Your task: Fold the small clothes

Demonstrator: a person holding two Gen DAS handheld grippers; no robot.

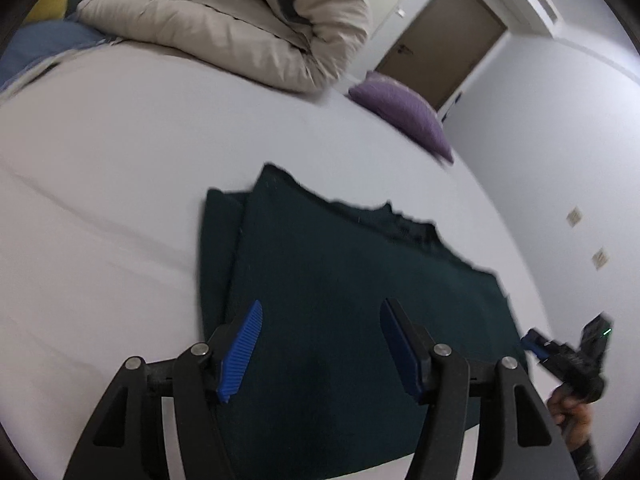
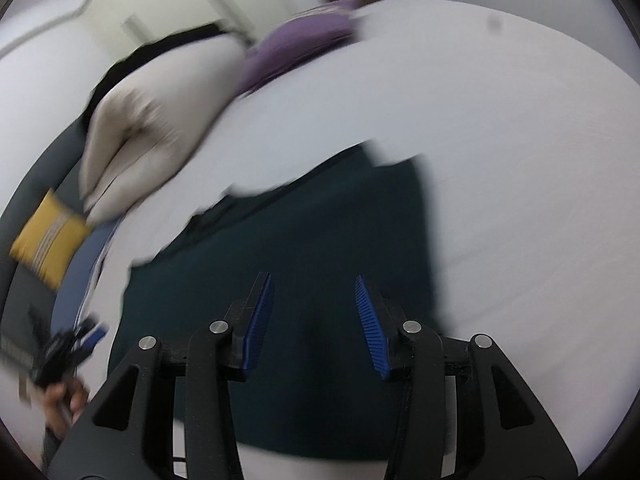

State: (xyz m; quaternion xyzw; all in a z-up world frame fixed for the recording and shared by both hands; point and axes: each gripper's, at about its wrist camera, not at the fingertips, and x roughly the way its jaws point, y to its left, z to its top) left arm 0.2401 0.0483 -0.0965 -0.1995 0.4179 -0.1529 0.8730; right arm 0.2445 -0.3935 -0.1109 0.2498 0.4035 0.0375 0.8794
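Note:
A dark teal garment (image 1: 340,292) lies flat on the white bed sheet (image 1: 100,200), with its left side folded inward. My left gripper (image 1: 320,320) is open and empty, held above the garment's near part. My right gripper (image 2: 314,296) is open and empty above the same garment (image 2: 280,260), which looks blurred in the right wrist view. The right gripper also shows in the left wrist view (image 1: 536,344) at the garment's right edge. The left gripper shows in the right wrist view (image 2: 92,332) at the garment's left edge.
A rolled beige duvet (image 1: 240,20) lies at the far side of the bed. A purple pillow (image 1: 404,116) sits at the far right edge. A yellow cushion (image 2: 48,236) and blue fabric (image 2: 80,276) lie left. A wall and brown door (image 1: 440,40) stand beyond.

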